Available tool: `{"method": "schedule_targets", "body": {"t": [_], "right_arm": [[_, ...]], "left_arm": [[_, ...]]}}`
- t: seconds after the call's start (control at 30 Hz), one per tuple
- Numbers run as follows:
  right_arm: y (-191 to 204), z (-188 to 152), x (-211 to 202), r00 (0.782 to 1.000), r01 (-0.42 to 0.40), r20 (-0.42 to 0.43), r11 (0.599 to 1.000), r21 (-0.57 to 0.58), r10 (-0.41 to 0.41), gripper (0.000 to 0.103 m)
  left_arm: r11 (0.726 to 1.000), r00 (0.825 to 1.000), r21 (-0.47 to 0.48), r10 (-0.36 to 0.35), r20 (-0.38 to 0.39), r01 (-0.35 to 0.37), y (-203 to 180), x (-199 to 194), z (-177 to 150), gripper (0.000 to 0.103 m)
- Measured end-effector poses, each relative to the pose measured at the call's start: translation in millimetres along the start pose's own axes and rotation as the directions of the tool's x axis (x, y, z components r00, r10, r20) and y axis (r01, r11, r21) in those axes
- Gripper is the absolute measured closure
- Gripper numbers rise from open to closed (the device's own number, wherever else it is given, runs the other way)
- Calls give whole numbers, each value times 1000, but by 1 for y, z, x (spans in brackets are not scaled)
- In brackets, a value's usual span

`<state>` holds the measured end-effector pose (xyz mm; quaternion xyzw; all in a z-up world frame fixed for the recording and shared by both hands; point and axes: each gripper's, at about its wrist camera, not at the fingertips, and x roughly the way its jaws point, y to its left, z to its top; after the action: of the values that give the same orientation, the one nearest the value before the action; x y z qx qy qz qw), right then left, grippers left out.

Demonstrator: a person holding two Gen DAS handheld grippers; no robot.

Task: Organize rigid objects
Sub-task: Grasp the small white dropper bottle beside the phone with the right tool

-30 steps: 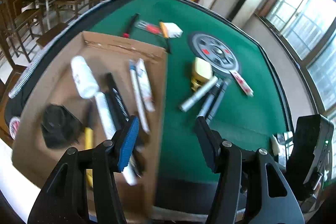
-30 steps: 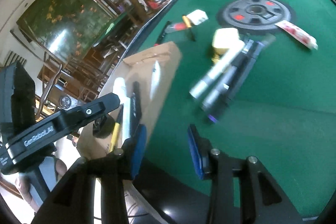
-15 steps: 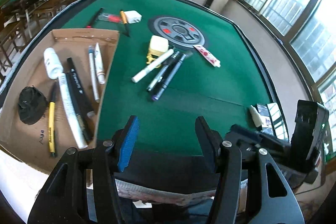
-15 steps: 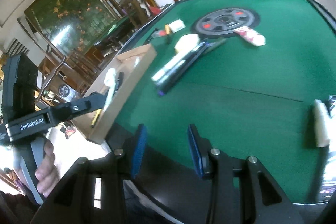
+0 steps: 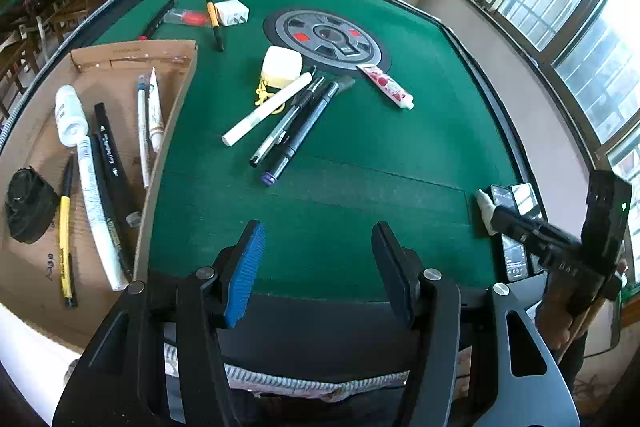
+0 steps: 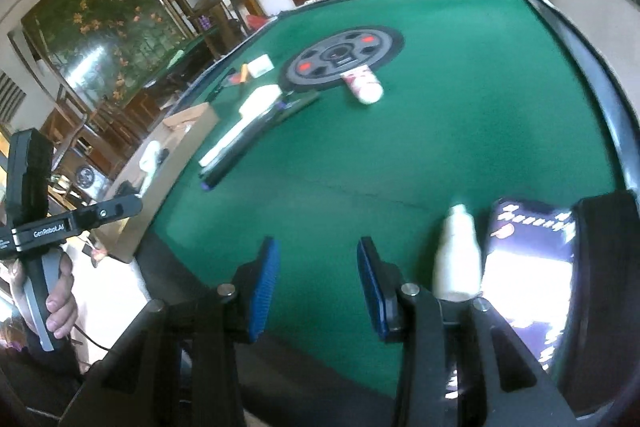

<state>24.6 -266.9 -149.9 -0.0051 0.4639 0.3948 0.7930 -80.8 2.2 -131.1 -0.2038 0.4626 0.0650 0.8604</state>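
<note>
My left gripper (image 5: 318,259) hangs open and empty over the near edge of the green table (image 5: 420,147). A cardboard tray (image 5: 32,155) at the left holds a white bottle (image 5: 70,113), several pens and a black lump (image 5: 28,205). A white marker (image 5: 266,109), a silver pen (image 5: 286,123), a black marker (image 5: 304,131) and a cream case (image 5: 282,65) lie mid-table, with a red-printed tube (image 5: 386,87) beyond. My right gripper (image 6: 316,285) is open and empty above the near right corner, beside a small white bottle (image 6: 458,251); the markers (image 6: 236,143) lie far to its left.
A round grey disc (image 5: 328,41) is set in the table's middle. A yellow-black pen (image 5: 214,25), a white box (image 5: 232,11) and a red-handled tool (image 5: 186,17) lie at the far left. Phones (image 5: 516,227) lie at the near right corner. Chairs and shelves stand behind.
Both grippers have swung to the right along the near edge; the tray and markers have slid left in both views. The small white bottle and phones have come into the right wrist view.
</note>
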Motion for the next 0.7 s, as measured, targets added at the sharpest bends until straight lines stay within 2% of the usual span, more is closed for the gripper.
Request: {"method": "schedule_targets", "body": {"t": [0.2, 0.4, 0.5, 0.53, 0.6, 0.7], "right_arm": [[-35, 10, -4, 997, 75, -12, 997, 14, -75, 62], [-52, 8, 10, 992, 109, -67, 994, 27, -107, 62], [-58, 5, 14, 993, 91, -83, 995, 50, -87, 64], [-58, 4, 15, 993, 91, -83, 994, 53, -86, 65], [-50, 0, 20, 992, 91, -96, 995, 46, -87, 74], [-37, -2, 25, 991, 88, -106, 995, 37, -84, 76]], "left_arm": [[1000, 1000, -11, 8, -25, -8, 0, 13, 3, 47], [1000, 999, 3, 8, -45, -8, -6, 22, 3, 47], [1000, 999, 3, 10, -48, -10, -6, 24, 2, 47], [1000, 999, 1, 11, -49, -11, -6, 25, 3, 47], [1000, 999, -1, 11, -53, -11, -5, 27, 3, 47], [1000, 998, 4, 20, -55, -19, -4, 30, 5, 47]]}}
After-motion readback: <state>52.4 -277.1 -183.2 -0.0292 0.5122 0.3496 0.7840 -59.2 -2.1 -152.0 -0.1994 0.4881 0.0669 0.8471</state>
